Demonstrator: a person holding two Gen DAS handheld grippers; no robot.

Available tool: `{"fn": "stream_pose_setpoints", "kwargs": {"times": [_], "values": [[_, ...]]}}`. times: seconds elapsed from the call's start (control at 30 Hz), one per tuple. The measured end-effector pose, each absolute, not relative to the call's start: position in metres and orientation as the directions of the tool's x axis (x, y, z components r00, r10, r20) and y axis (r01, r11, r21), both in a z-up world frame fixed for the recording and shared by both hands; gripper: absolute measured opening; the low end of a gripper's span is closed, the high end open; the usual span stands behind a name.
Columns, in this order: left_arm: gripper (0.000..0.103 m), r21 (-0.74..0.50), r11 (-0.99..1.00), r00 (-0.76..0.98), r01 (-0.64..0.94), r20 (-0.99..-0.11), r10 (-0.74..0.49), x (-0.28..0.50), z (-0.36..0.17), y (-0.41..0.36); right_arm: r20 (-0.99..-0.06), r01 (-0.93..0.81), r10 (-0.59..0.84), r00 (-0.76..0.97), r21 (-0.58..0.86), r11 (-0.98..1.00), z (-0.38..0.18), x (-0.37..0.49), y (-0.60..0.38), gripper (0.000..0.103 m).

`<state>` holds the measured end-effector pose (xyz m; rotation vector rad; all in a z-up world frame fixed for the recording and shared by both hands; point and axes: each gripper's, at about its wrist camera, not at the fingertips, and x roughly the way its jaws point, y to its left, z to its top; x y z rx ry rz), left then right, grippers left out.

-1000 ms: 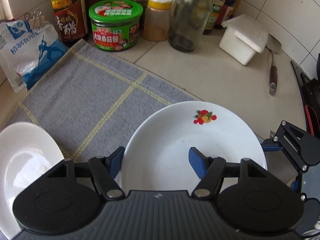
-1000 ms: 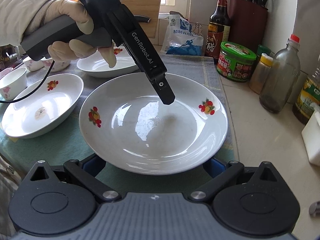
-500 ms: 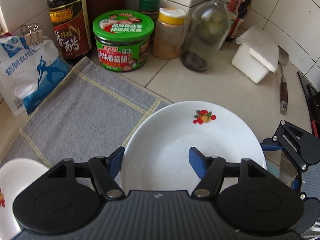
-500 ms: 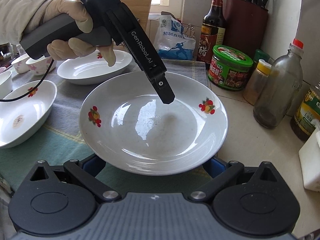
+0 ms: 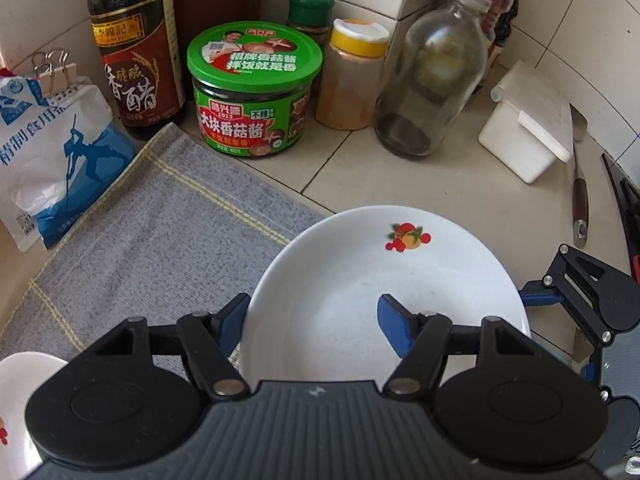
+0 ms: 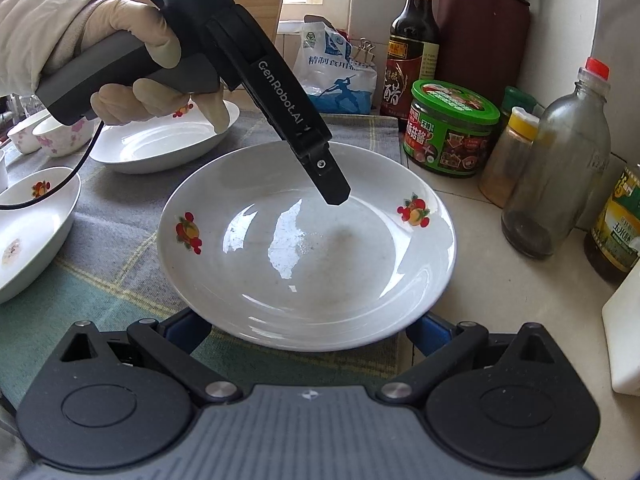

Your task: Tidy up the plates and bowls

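Plate nearer jars (left tongs steeply tilted)

My right gripper's blue fingertips pass under the plate and are hidden; whether they touch it cannot be determined. My left gripper's outer finger is partly covered by the plate rim. The second plate is cut by the picture's left edge. The labels on the far bottles are too blurred to read.
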<state>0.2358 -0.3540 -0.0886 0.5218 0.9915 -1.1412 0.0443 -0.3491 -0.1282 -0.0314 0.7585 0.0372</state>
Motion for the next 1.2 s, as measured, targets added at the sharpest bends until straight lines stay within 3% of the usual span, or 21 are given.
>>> {"fn": "stream_pose_setpoints", "kwargs": {"times": [0.47,0.87,1.2], "values": [[0.072,-0.103,0.399,0.143,0.911,-0.829,-0.541,0.228,-0.083,-0.344,-0.685,-0.02,-0.001,0.729,-0.023,1.0,-0.127,0.041,-0.346,0.103],[0.091,-0.024,0.425,0.297,0.905,-0.68,-0.67,0.165,-0.03,-0.285,-0.671,0.043,-0.038,0.741,-0.008,0.999,-0.118,0.017,-0.325,0.103],[0.093,0.013,0.511,0.423,0.859,-0.578,-0.697,0.098,-0.013,-0.209,-0.657,0.037,-0.038,0.753,-0.016,0.999,-0.11,-0.003,-0.282,0.103]]}}
